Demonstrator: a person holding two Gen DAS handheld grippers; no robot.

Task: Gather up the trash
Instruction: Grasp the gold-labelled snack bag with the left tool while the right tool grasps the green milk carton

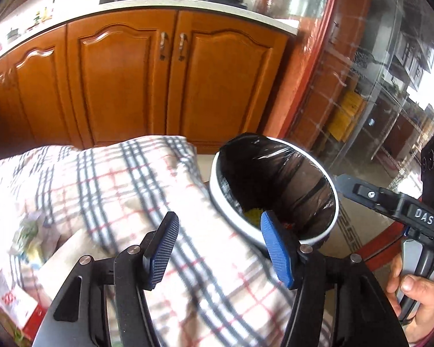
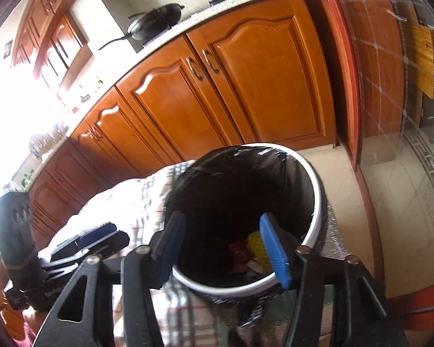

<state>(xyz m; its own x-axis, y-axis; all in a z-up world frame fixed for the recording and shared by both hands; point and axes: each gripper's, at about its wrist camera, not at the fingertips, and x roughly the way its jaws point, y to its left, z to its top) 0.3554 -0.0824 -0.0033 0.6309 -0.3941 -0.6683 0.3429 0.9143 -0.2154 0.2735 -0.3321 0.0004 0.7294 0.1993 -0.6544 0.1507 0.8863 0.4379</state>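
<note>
While hovering right over the white bin (image 2: 315, 196), right tool (image 2: 222, 245) spread apart, empty; yellow and red trash (image 2: 250, 250) down inside the black liner (image 2: 231, 185). Left tool (image 1: 220, 248) likewise apart, above the checked cloth (image 1: 124, 179), bin just beside.
</note>
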